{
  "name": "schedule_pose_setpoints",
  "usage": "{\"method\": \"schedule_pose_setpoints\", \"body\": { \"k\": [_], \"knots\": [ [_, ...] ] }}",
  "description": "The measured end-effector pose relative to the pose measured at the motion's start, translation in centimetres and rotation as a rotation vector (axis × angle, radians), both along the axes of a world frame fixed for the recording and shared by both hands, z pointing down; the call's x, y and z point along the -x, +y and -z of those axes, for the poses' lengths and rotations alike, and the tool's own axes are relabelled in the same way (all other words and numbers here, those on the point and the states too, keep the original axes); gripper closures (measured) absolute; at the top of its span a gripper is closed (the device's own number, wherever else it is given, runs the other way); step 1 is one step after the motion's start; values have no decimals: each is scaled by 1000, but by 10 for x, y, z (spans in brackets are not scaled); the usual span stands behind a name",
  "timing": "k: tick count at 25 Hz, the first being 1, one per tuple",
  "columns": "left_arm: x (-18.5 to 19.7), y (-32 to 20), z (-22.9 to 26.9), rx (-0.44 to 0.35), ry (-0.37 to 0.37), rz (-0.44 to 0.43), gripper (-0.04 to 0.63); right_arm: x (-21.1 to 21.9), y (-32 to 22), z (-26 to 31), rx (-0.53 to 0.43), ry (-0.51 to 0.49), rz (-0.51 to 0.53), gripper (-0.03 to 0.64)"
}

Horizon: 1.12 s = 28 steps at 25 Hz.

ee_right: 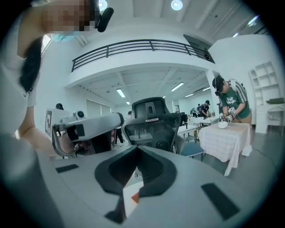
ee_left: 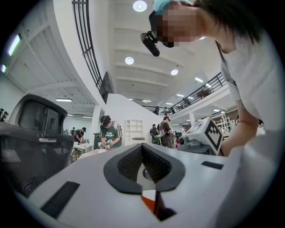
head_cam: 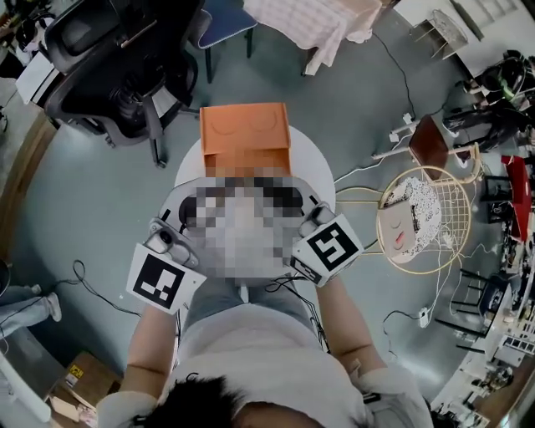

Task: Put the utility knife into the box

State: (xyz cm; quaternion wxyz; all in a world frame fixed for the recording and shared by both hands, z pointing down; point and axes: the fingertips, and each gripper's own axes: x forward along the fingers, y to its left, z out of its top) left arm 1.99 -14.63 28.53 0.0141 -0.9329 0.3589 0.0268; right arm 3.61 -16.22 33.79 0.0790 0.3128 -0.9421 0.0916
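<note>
An orange box (head_cam: 244, 134) stands on a small round white table (head_cam: 316, 160) just in front of me. No utility knife shows in any view, and a mosaic patch covers the table's near part. In the head view my left gripper (head_cam: 173, 236) and right gripper (head_cam: 323, 224) are held up side by side over the table's near edge, with their marker cubes towards me. In the left gripper view the left gripper (ee_left: 142, 164) has its jaws together with nothing between them. The right gripper (ee_right: 135, 173) looks the same in its own view. Each camera looks up and across at the other gripper.
A black office chair (head_cam: 117, 58) stands at the back left, a blue chair (head_cam: 226, 21) behind the box, and a cloth-covered table (head_cam: 318, 25) beyond. A round wire stool (head_cam: 418, 219) is to the right. Cables lie on the grey floor, with a cardboard carton (head_cam: 79, 380) at my left.
</note>
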Motion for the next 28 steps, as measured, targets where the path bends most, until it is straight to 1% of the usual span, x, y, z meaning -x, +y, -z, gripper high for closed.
{"method": "schedule_pose_setpoints", "body": {
  "k": [7,11,15,19,28],
  "knots": [
    [-12,13,6,-3,-7,-56,586,-17,24,43,-83,-78,-77,609],
    [-13,14,4,9,-21,-63,586,-20,33,54,-115,-99,-98,609],
    [-12,15,5,8,-2,-79,586,-18,38,60,-145,-97,-117,609],
    [-13,16,9,4,-6,-92,586,-16,41,67,-173,-76,-123,611],
    [-18,23,13,-8,8,-101,586,-19,48,73,-193,-62,-129,611]
  ]
}}
